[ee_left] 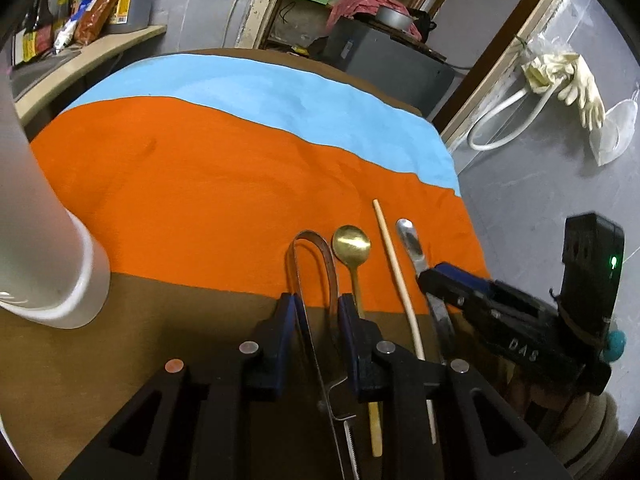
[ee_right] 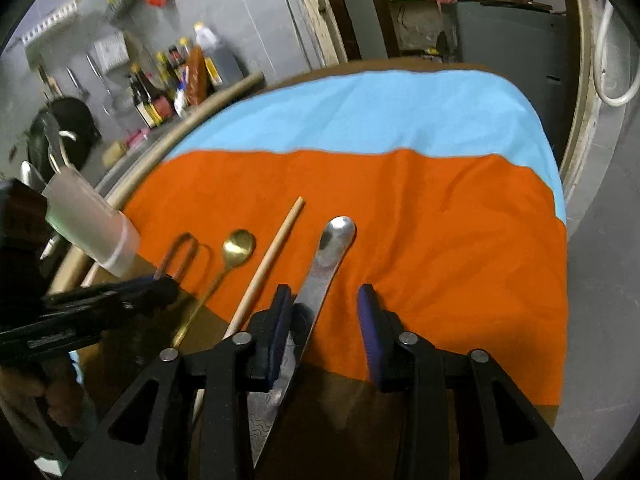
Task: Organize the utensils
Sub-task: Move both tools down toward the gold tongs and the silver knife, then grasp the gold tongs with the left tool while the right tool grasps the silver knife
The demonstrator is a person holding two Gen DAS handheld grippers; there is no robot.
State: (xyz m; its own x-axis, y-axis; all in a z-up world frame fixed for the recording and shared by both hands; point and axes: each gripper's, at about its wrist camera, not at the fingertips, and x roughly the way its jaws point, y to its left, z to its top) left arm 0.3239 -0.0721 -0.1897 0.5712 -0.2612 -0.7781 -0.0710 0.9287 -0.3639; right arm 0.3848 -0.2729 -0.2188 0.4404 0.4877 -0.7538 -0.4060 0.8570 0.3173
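1. Orange cloth (ee_left: 208, 184), edged by a light-blue band (ee_left: 280, 92) on the far side and brown cloth (ee_left: 120, 360) on the near side, covers the table where four utensils lie side by side: metal tongs (ee_left: 316, 280), a gold spoon (ee_left: 353, 245), a wooden chopstick (ee_left: 396, 276) and a silver spoon (ee_left: 410, 242).

2. The left gripper (ee_left: 318, 302) straddles the tongs, one finger on either side of the two arms near the looped end; the jaws stand narrow, though whether the pads press the metal cannot be told.

3. The right gripper (ee_right: 326, 294) stands with its jaws wide apart over the silver spoon (ee_right: 328, 256); the left pad is against the handle's edge and the right pad is well clear, above bare orange cloth.

4. A white cylindrical holder (ee_left: 52, 264) sits at the table's left side, just beside the left gripper's path, and crowds the edge of both views.

5. Only the left wrist view shows pale rubber gloves (ee_left: 576, 84) and a white hose (ee_left: 504, 120) on the wall to the right.

6. Only the right wrist view shows the sauce bottles (ee_right: 160, 92) clearly, a dark wok (ee_right: 68, 128) hanging at left, and a patterned lower stretch of the silver spoon's handle between the fingers.
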